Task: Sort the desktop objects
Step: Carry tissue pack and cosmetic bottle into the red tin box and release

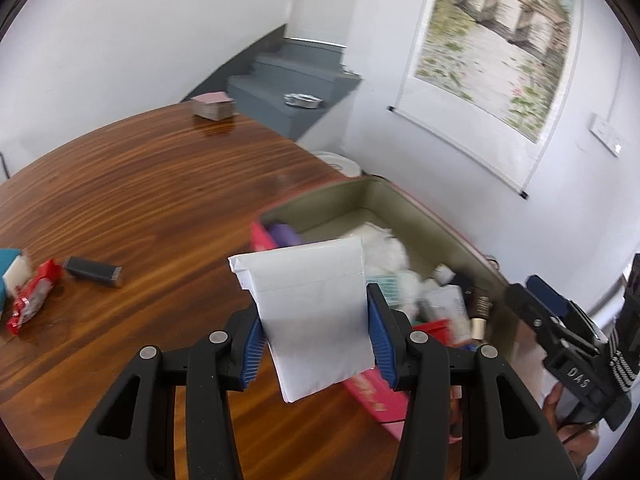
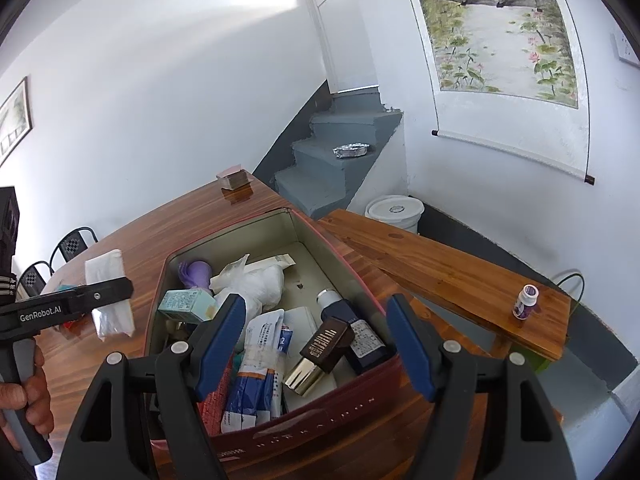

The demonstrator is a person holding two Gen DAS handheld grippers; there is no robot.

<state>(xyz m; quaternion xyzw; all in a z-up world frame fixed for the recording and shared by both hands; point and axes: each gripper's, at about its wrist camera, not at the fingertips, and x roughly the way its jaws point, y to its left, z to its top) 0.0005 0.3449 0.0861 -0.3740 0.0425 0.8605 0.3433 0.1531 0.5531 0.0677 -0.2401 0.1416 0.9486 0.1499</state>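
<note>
My left gripper is shut on a white paper packet and holds it upright over the wooden table, just left of the red box. From the right wrist view this gripper and its packet hang left of the box. My right gripper stands open over the near end of the box, with nothing between its pads. Inside lie a purple glove, a teal carton, a white bag, a dark bottle, a brown-and-gold tube and blue-white sachets.
On the table's left lie a black stapler-like block, a red wrapper and a teal-and-white item. A card stack sits at the far edge. A wooden plank carries a small bottle. A white bucket stands behind it.
</note>
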